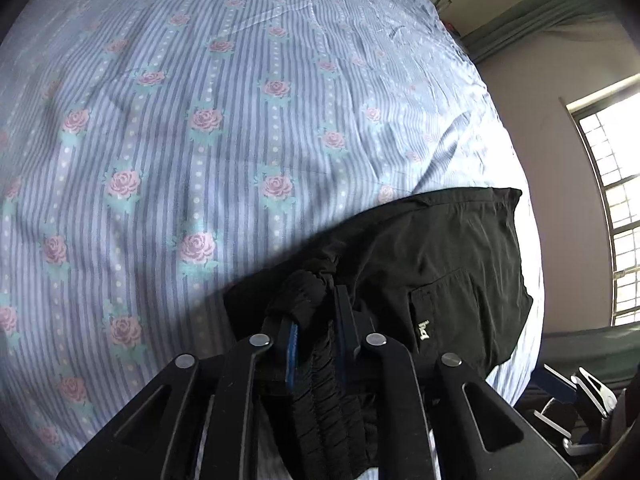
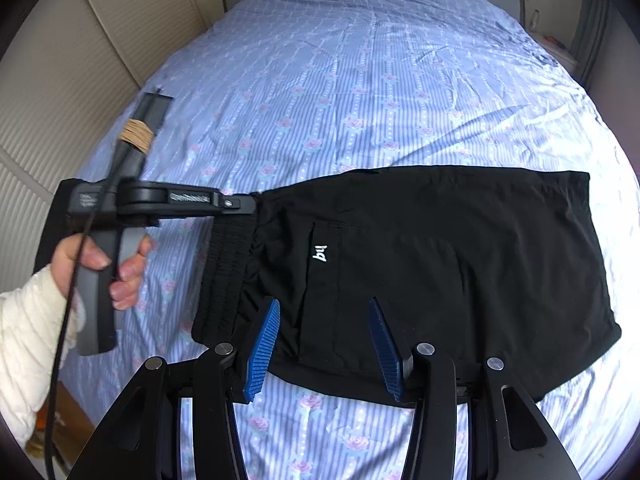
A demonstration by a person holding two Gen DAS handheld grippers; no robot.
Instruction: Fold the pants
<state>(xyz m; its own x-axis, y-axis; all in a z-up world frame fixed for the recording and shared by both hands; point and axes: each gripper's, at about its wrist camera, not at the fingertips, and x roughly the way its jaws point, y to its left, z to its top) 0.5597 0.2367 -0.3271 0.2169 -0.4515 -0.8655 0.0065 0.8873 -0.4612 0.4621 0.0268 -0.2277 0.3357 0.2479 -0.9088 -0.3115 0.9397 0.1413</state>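
My left claw [image 1: 316, 320] is clamped on the elastic waistband end of the black folded pants [image 2: 432, 256]; they stretch out rightward from it, under my gaping right claw [image 2: 324, 344].

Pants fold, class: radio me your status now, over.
Left tool shut on waistband. Right tool open over black pants, not gripping. Pants folded flat on bedsheet. Nothing in the way.

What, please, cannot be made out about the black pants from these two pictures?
- Left wrist: the black fabric pants run under the left claw, so the waistband's near end is hidden.
- Right wrist: the right claw covers their near hem.
- Both views: the small white logo is unreadable.
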